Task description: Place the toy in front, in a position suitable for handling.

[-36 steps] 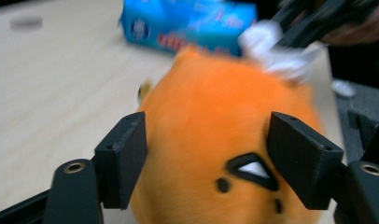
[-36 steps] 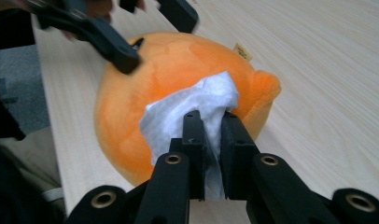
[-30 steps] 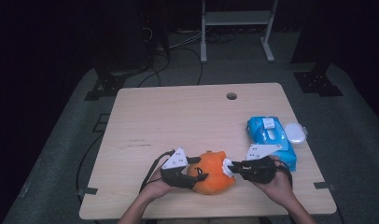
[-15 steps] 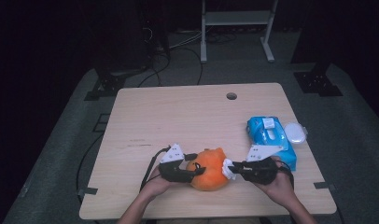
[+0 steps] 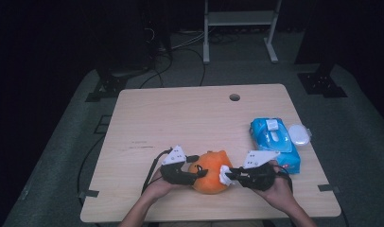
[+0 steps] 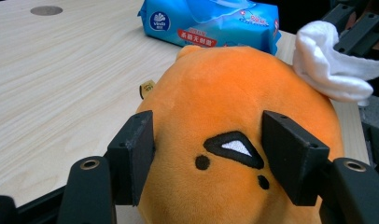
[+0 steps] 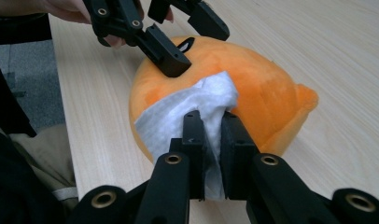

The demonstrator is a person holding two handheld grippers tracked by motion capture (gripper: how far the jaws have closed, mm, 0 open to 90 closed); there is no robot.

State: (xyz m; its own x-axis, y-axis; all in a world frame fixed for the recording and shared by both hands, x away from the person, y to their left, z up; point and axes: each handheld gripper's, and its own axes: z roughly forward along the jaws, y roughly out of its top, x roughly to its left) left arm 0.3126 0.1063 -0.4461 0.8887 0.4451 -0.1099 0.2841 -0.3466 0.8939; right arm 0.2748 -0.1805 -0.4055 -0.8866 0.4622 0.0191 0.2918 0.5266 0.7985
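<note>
A pale wooden table [image 5: 180, 123] stands on grey floor in a dark room. Near its front edge lies an orange plush [image 5: 210, 171]; the left gripper [image 6: 206, 154], jaws just widened, straddles it, while the right gripper [image 7: 211, 140] pinches a white wipe [image 7: 187, 112] against it (blue wipe pack [image 5: 274, 142] beside).

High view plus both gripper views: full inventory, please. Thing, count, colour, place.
plush toy: 1, orange, near table edge, between the grippers
wipe: 1, white, on the plush toy
wipes pack: 1, blue, right side of table
lid: 1, white, oval, beside the wipes pack
table: 1, light wood, hole near far edge
left gripper: 1, black, jaws astride the plush toy, just been opening
right gripper: 1, black, shut on the wipe
</note>
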